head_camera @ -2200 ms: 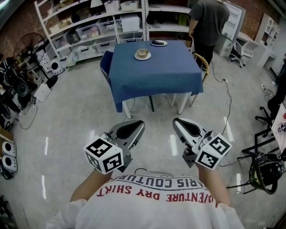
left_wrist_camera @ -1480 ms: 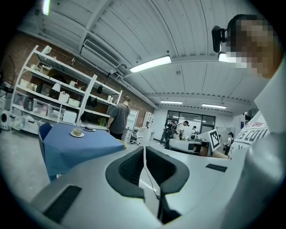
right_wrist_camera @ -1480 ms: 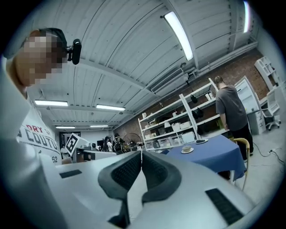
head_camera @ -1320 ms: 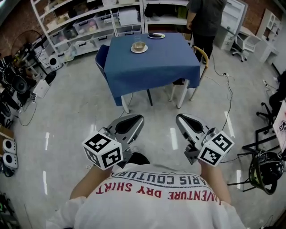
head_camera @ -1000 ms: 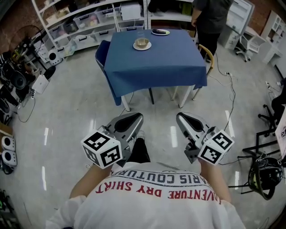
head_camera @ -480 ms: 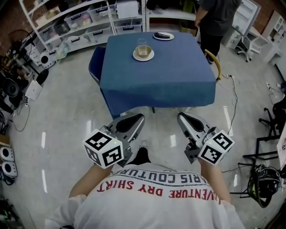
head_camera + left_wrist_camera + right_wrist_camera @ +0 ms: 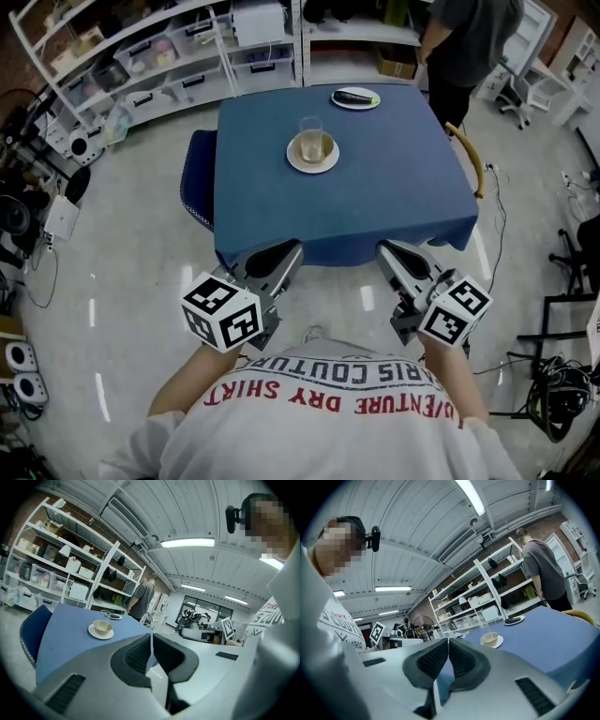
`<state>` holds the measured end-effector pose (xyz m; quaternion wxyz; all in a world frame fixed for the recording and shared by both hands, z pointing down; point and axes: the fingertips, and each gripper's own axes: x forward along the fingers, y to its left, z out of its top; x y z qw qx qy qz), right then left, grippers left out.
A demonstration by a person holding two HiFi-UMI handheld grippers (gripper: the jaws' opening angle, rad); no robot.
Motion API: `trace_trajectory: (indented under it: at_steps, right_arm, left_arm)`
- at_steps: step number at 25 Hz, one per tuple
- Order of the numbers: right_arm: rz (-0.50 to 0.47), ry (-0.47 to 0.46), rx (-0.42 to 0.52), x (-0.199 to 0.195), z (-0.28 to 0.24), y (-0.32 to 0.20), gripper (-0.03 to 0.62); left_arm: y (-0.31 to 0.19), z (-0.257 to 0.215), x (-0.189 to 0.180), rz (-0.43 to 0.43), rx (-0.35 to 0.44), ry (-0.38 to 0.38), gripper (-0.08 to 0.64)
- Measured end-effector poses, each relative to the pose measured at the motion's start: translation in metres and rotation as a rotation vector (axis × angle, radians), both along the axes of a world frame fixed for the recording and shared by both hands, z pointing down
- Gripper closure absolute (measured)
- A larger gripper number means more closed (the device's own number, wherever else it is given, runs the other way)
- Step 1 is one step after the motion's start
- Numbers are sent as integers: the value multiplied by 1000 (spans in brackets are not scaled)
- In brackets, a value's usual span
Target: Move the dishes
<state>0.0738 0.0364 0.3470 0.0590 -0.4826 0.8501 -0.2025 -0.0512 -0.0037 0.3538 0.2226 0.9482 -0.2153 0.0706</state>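
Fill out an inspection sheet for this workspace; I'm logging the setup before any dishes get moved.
Surface: table under a blue cloth.
Job's things: bowl on saucer, glass just behind; plate at far edge, dark item on it.
Clutter: nothing seen on the table.
Grippers: left gripper and right gripper, fingers together, empty, short of the near edge.
Cables: cable on floor right of table.
Surroundings: shelves, blue chair, person beyond the table.

The left gripper point(image 7: 284, 253) and right gripper point(image 7: 390, 253) are held side by side at the near edge of the table point(image 7: 375, 187), both pointing toward it, each with jaws closed together and empty.
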Motion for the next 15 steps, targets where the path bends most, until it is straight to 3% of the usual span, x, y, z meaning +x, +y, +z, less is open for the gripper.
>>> trace_trajectory:
  at_steps: [12,15]
  right_arm:
    - [-47,107,56,-4,-4,-65,563]
    - [-62,132,59,-2,-4,-82,505]
  left_arm:
    - [-57,13,-6,-49,-16,1,522]
    - [-69,15,-9,-74,-23,-3,522]
